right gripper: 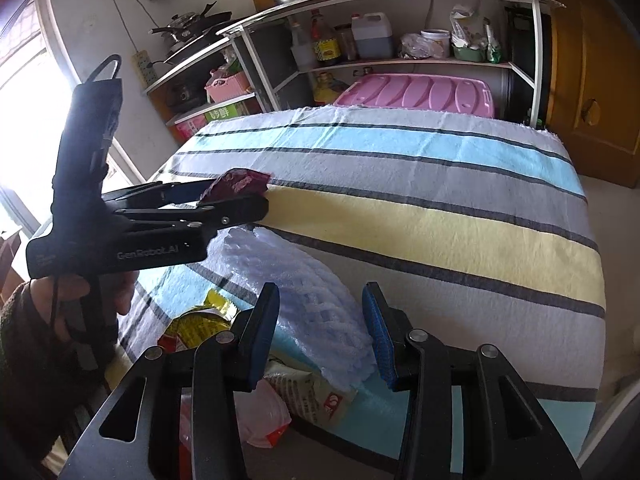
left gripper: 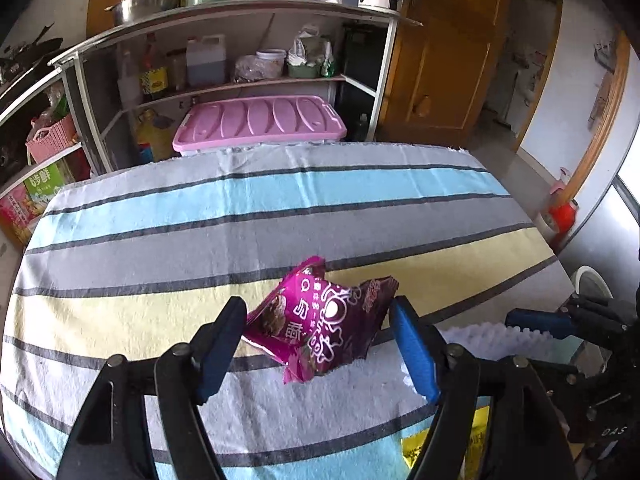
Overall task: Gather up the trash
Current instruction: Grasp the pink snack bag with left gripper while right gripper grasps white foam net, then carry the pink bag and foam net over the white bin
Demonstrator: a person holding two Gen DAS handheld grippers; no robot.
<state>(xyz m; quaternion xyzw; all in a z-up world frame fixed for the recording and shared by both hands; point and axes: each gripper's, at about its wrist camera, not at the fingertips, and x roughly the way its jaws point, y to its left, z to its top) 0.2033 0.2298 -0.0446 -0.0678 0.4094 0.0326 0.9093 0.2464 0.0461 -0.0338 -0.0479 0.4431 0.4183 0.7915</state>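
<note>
Spanning the left tongs [left gripper: 318,344], a purple wrapper [left gripper: 320,320] clamped; right tongs [right gripper: 320,336] parted around white foam netting [right gripper: 304,292].

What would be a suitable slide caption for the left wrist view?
Left gripper holds a crumpled purple snack wrapper between its blue pads above the striped tablecloth.

We see a surface covered by a striped towel [right gripper: 440,184] in blue, grey and yellow bands. At its near left corner lie white foam netting [right gripper: 304,280], a yellow wrapper [right gripper: 200,320], a pale printed packet [right gripper: 312,396] and a pinkish plastic bag [right gripper: 264,416].
</note>
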